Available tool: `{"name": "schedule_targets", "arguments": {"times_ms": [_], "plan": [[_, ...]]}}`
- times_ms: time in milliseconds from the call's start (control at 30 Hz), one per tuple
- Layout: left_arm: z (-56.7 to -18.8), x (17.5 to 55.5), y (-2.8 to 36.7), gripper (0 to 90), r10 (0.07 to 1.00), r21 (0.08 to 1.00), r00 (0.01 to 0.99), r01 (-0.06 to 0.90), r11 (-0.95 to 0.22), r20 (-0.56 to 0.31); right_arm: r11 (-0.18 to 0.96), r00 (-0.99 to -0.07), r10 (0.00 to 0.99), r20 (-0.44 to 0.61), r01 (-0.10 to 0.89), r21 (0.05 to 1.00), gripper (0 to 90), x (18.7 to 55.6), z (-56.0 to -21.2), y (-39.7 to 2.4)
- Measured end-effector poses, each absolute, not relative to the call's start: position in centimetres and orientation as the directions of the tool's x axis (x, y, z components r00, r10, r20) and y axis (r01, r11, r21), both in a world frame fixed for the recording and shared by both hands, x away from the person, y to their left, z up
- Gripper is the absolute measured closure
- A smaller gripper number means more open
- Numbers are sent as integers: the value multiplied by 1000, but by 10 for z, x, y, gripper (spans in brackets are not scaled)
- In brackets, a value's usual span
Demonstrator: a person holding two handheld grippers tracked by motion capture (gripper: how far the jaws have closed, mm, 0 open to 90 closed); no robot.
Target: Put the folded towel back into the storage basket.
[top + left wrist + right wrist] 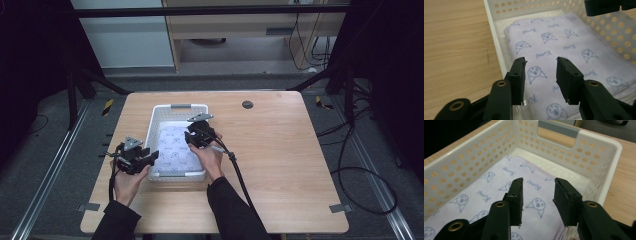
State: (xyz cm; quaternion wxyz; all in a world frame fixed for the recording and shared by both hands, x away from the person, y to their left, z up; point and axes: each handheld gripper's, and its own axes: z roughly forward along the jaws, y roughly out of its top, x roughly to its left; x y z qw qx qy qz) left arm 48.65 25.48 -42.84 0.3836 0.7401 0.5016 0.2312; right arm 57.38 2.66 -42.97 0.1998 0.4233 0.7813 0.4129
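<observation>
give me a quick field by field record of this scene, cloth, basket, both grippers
cloth: folded pale purple cloth with printed faces and lettering, lying flat in the basket
basket: white holed basket with a grey handle, on the wooden table
left gripper: left gripper at the basket's near left corner, jaws apart above the cloth, nothing between them
right gripper: right gripper over the basket's right side, jaws apart above the cloth, nothing between them
cloth held: no
</observation>
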Motion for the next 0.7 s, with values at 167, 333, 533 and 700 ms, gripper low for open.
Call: {"name": "schedule_targets", "arguments": {"times_ms": [167,333,533,700], "plan": [[-421,481,255,548,915,817,400,543,-194,-49,267,-555,830,49,474,839,453,569,-417,16],[-416,477,255,520,909,828,413,529,-187,-59,256,-566,823,43,437,862,340,558,-405,-2],[-411,471,254,476,899,838,432,516,-177,-76,211,-568,820,76,423,881,246,540,-392,-36],[-409,466,251,433,893,843,445,505,-183,-72,194,-586,806,85,397,897,207,521,-390,-68]]}}
